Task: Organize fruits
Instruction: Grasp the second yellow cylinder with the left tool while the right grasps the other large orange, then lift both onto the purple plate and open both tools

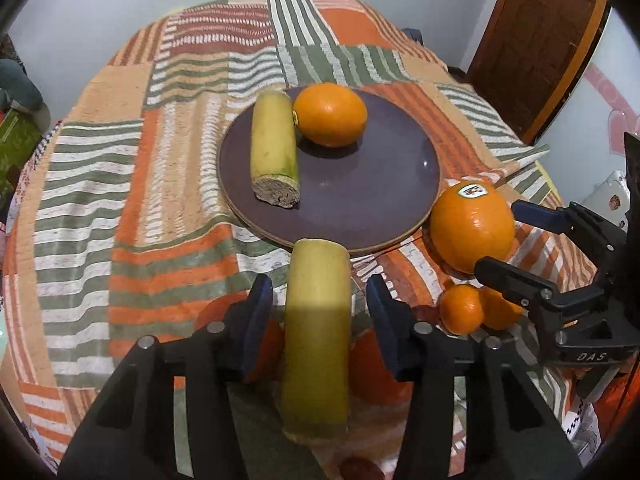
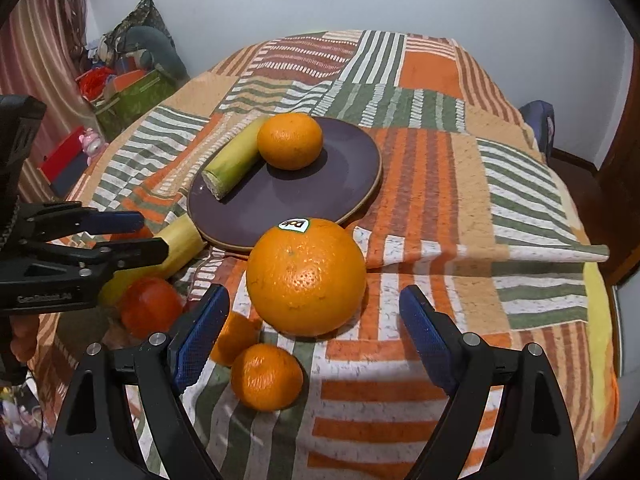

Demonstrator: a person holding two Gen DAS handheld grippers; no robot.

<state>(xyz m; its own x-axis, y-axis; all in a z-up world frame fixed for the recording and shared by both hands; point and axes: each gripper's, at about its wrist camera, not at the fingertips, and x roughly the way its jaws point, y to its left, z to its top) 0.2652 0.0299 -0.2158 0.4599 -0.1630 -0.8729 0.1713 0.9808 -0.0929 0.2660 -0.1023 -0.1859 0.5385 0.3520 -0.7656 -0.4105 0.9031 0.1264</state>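
A dark purple plate holds a banana piece and an orange. My left gripper is open around a second banana piece lying on the cloth just before the plate, pads not touching it. My right gripper is open around a large stickered orange beside the plate. Small tangerines lie near it.
The patchwork cloth covers a round table. A red-orange fruit lies under the left gripper. A green box and clutter stand beyond the left edge, a wooden door at the right.
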